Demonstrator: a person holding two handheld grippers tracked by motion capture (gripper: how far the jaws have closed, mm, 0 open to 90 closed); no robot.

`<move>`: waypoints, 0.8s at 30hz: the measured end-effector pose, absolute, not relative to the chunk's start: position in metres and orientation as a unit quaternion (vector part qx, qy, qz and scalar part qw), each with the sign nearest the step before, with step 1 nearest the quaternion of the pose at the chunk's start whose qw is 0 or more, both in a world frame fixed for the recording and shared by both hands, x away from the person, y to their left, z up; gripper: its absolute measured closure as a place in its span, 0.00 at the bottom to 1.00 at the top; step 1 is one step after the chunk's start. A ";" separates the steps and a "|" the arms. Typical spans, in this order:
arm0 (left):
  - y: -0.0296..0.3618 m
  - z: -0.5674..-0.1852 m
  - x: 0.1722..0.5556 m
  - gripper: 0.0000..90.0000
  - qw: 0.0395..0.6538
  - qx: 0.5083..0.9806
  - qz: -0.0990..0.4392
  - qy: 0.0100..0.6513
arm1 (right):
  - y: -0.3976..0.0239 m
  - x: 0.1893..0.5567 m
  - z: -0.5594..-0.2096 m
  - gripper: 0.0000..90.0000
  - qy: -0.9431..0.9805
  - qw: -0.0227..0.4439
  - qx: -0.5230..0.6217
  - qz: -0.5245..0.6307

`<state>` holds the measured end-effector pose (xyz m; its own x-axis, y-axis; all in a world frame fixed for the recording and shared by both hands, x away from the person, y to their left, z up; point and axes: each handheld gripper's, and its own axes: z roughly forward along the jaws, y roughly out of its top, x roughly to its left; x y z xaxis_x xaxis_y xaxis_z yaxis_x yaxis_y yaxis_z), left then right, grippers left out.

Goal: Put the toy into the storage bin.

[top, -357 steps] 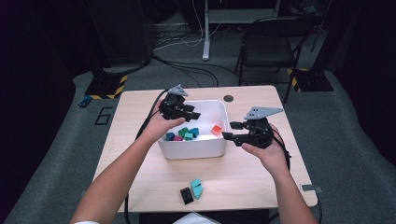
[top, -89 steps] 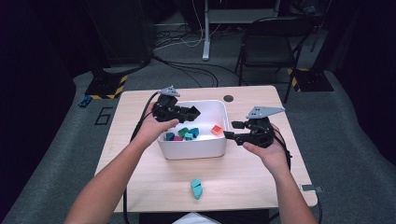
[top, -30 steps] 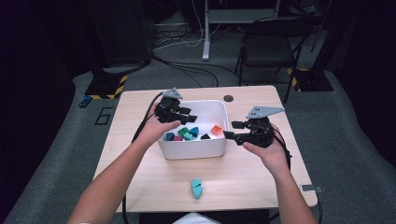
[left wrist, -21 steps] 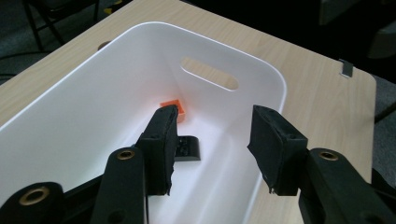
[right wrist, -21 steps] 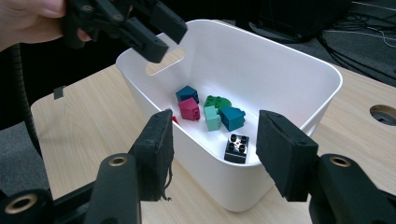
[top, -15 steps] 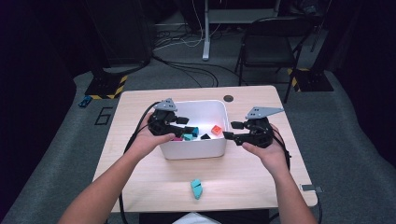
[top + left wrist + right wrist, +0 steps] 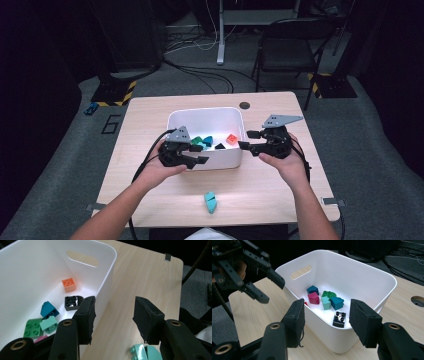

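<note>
A white bin point(image 7: 176, 120) stands mid-table and holds several bricks: an orange one point(image 7: 68, 285), a black one point(image 7: 73, 302), a blue one point(image 7: 49, 310), a green one point(image 7: 32, 327) and others. My left gripper point(image 7: 202, 154) hovers at the bin's near left corner. It point(image 7: 113, 315) is open with nothing between the jaws, one jaw over the bin's rim and one over the table. A teal brick point(image 7: 210, 202) lies on the table near the front edge. My right gripper point(image 7: 245, 139) is open and empty beside the bin's right wall, and it point(image 7: 325, 320) points across the bin.
The wooden table point(image 7: 280, 185) has a round cable hole point(image 7: 244, 105) behind the bin. Cables trail from both grippers. A black chair point(image 7: 290, 45) and floor cables lie beyond the table's far edge.
My left gripper has come back from over the bin to its near left corner and sunk a little. The black brick once on the table is gone from there. The right gripper has kept still.
</note>
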<state>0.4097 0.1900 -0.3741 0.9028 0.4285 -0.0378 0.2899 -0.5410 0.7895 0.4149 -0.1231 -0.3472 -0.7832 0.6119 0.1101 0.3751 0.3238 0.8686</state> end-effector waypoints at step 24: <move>0.183 -0.444 0.386 0.57 0.414 0.885 0.045 0.209 | -0.123 0.415 -0.347 0.51 0.805 0.120 0.307 0.494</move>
